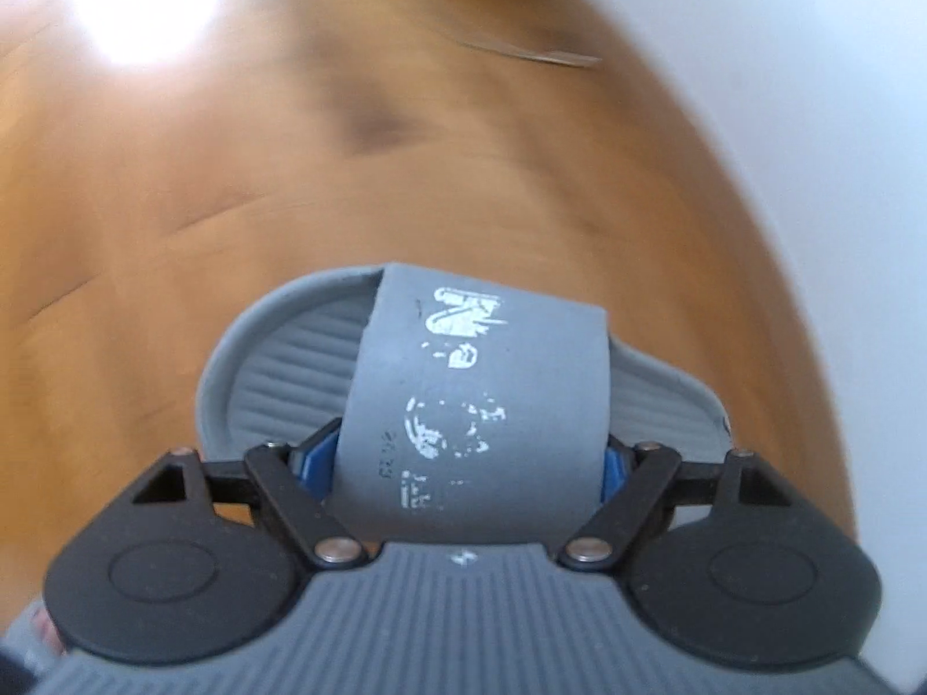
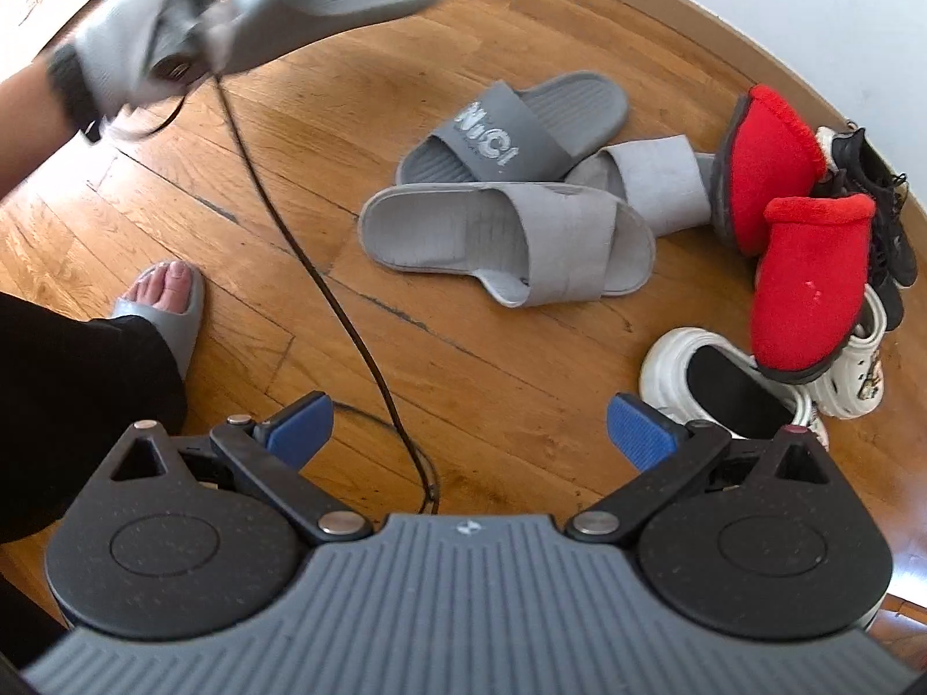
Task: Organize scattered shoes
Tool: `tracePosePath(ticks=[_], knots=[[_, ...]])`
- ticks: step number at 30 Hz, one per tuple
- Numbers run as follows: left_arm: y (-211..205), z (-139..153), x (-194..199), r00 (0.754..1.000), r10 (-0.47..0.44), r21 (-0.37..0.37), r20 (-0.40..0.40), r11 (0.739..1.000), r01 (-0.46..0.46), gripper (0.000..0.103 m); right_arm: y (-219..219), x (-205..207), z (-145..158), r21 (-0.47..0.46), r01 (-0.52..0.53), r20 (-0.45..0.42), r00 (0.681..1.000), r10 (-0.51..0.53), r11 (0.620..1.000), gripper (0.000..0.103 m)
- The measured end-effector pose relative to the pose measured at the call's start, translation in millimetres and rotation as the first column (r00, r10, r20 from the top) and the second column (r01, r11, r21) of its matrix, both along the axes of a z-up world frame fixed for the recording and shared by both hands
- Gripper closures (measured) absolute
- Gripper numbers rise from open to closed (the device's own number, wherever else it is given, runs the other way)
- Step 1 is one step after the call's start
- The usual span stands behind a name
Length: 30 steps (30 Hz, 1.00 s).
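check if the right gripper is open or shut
Open: the right gripper shows its blue pads spread wide apart with only bare wooden floor between them.

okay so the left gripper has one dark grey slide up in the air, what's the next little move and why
Probably carry the dark grey slide toward bare floor near the wall and lower it: the left gripper clamps its strap, and its mate waits in the pile.
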<state>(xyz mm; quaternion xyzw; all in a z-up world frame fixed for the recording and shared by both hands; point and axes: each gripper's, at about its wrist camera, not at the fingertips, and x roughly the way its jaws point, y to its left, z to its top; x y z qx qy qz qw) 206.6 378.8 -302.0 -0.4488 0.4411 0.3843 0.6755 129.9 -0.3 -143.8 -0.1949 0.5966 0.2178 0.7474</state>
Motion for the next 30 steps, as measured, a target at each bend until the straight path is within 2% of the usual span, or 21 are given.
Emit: tracePosePath(ticks=[2, 4, 9, 12, 15, 16, 23, 30], knots=[[18.0, -21.9, -24.2, 0.99, 0.128, -0.038, -0.061, 0.991, -0.131, 0.023, 4.9, -1.1, -0.5, -0.003, -0.012, 0.003, 1.0, 0.012, 1.0, 0.001], [23.6, -37.4, -31.0, 0.979, 0.171, -0.039, -0.115, 0.984, -0.177, 0.023, 12.8, -3.2, -3.3, -0.009, -0.031, 0.0, 1.0, 0.031, 0.999, 0.001], [30.2, -59.7, -29.0, 0.974, 0.196, -0.082, -0.111, 0.975, -0.206, 0.022, 20.2, -2.9, -8.5, -0.023, -0.04, -0.009, 0.999, 0.04, 0.999, 0.001], [26.9, -72.1, -28.7, 0.973, 0.192, -0.134, -0.126, 0.969, -0.208, 0.021, 22.3, -2.0, -11.0, -0.031, -0.041, -0.005, 0.999, 0.041, 0.999, 0.001], [27.9, -84.2, -25.7, 0.976, 0.164, -0.202, -0.145, 0.96, -0.191, 0.008, 22.0, -1.7, -14.5, -0.045, -0.035, -0.008, 0.999, 0.035, 0.998, 0.001], [29.9, -86.8, -24.0, 0.979, 0.145, -0.225, -0.142, 0.959, -0.175, 0.008, 21.5, -1.6, -15.8, -0.048, -0.033, -0.011, 0.999, 0.033, 0.998, 0.001], [48.9, -84.4, -22.0, 0.992, 0.053, -0.261, -0.114, 0.962, -0.081, 0.005, 21.0, -1.6, -17.0, -0.045, -0.039, -0.006, 0.999, 0.039, 0.998, 0.001], [60.9, -51.9, -45.9, 0.997, -0.056, -0.271, -0.05, 0.962, 0.041, 0.004, 29.9, -8.5, -7.5, 0.098, -0.16, 0.116, 0.982, 0.148, 0.982, 0.001]])
